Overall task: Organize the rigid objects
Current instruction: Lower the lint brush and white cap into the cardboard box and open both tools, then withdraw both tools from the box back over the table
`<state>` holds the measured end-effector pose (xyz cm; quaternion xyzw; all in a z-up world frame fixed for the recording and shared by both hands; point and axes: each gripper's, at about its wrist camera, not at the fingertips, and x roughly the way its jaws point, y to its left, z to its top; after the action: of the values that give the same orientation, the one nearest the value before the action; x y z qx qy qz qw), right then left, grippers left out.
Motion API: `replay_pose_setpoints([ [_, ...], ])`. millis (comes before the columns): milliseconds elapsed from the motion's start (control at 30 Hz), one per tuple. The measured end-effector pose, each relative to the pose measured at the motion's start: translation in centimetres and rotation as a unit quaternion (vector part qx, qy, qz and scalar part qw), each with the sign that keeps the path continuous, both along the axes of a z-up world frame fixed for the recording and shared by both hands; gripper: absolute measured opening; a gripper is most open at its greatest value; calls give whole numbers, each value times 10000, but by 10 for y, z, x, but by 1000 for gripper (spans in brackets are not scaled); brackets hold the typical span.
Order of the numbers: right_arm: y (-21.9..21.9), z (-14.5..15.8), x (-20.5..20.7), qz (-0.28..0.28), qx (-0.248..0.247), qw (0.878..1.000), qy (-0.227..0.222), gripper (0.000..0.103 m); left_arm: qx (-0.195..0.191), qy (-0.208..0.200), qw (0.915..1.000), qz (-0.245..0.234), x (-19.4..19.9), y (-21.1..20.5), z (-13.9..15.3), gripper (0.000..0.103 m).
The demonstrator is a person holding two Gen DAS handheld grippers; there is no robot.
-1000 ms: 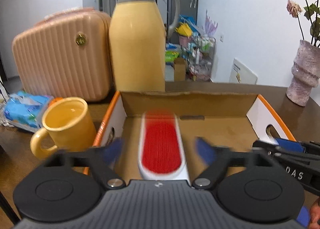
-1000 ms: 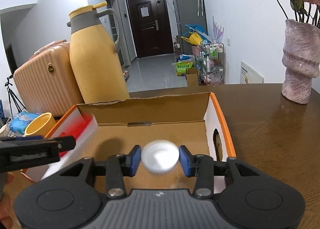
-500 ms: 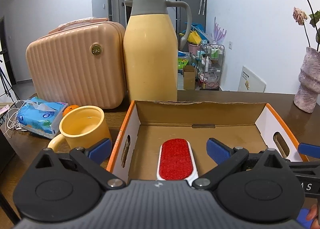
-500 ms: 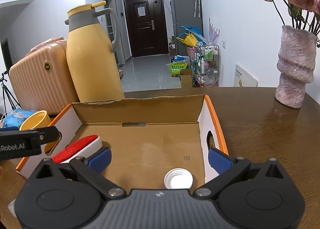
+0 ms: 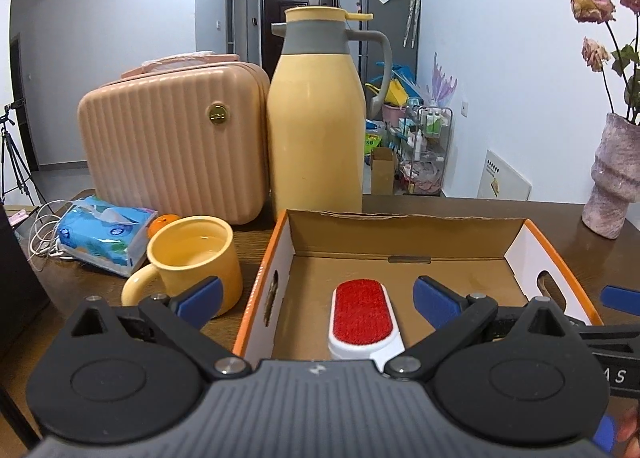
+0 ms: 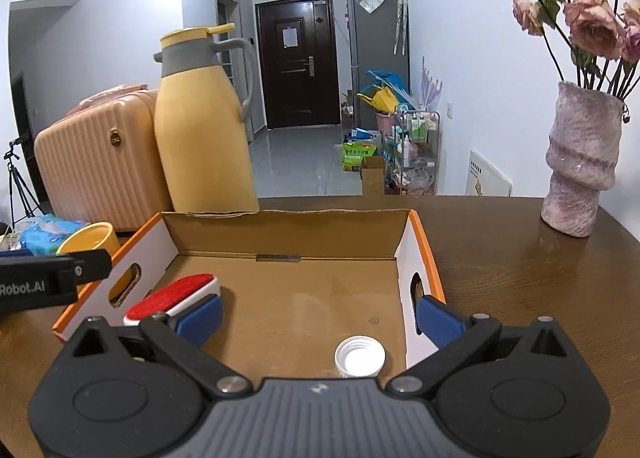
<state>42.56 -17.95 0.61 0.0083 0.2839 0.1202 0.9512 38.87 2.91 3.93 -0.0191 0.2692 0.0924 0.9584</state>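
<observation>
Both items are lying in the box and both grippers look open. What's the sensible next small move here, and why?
Probably draw both grippers back out of the cardboard box: the lint brush and white cap lie free on its floor, and the left gripper and right gripper hold nothing. Then reach for another item outside.

Red brush (image 5: 362, 312), yellow mug (image 5: 192, 258), white cap (image 6: 360, 356).

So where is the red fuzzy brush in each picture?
Left wrist view: the red brush lies low in the middle, inside the cardboard box, pointing away from the camera.
Right wrist view: the same brush is low on the left, lying slantwise by the box's left wall.
Shared landmark: the tall yellow jug stands behind the box's far wall in both.
</observation>
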Motion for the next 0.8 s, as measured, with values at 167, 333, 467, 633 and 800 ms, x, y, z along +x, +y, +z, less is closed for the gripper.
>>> replay_pose_setpoints([
  [167, 0, 5, -18, 40, -13, 10000, -87, 103, -13, -55, 10000, 26, -17, 2, 3, 103],
  [333, -4, 11, -38, 30, 22, 9998, -183, 103, -37, -133, 9999, 45, -35, 3, 9, 103],
  [467, -7, 13, -55, 48, 18, 9997, -238, 103, -7, -221, 9997, 38, -54, 2, 13, 103],
  [633, -9, 13, -79, 91, 18, 9996, -275, 103, 10, -285, 9996, 6, -77, -1, 12, 103],
  [800, -10, 13, -104, 141, -60, 9994, -317, 103, -4, -299, 9996, -3, -99, -2, 11, 103],
])
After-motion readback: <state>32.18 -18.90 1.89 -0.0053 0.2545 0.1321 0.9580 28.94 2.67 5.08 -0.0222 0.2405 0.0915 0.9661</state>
